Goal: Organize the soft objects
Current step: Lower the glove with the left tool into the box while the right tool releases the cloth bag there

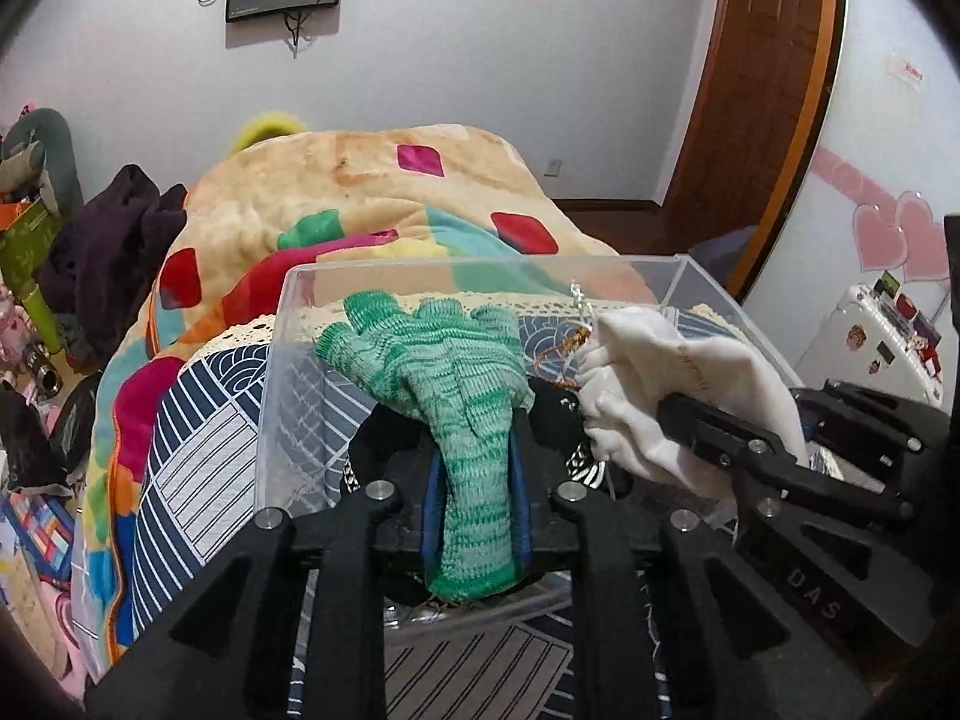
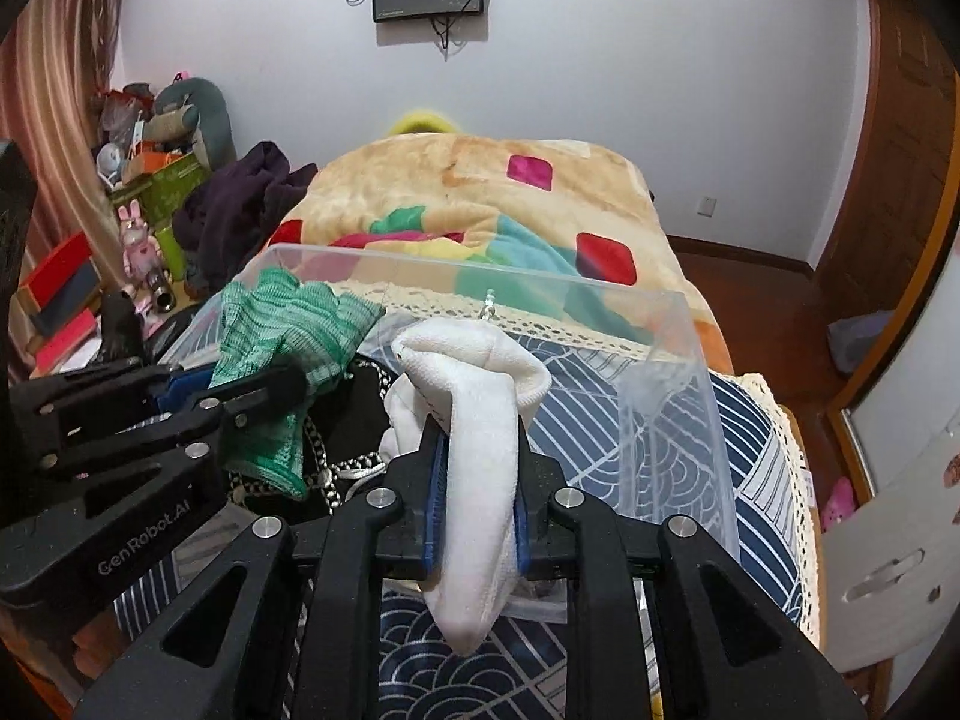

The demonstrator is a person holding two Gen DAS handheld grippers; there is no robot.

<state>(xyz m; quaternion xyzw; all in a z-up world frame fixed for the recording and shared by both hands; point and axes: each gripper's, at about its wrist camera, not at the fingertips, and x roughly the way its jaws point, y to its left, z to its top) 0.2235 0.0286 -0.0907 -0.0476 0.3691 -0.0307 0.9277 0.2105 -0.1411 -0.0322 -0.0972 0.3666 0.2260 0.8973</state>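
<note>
My left gripper (image 1: 477, 450) is shut on a green knitted glove (image 1: 444, 372) and holds it over a clear plastic box (image 1: 480, 267). The glove also shows in the right wrist view (image 2: 282, 324), held by the left gripper (image 2: 282, 387). My right gripper (image 2: 477, 456) is shut on a white sock (image 2: 480, 420) above the same box (image 2: 690, 360). The sock also shows in the left wrist view (image 1: 648, 372), held by the right gripper (image 1: 672, 414). Dark fabric with a patterned strap (image 2: 354, 420) lies inside the box.
The box stands on a navy patterned cloth with a lace edge (image 2: 750, 480). A colourful blanket (image 2: 480, 204) covers the bed behind. Dark clothes (image 2: 240, 210) and clutter (image 2: 150, 180) lie at the left. A wooden door (image 1: 762, 90) stands at the right.
</note>
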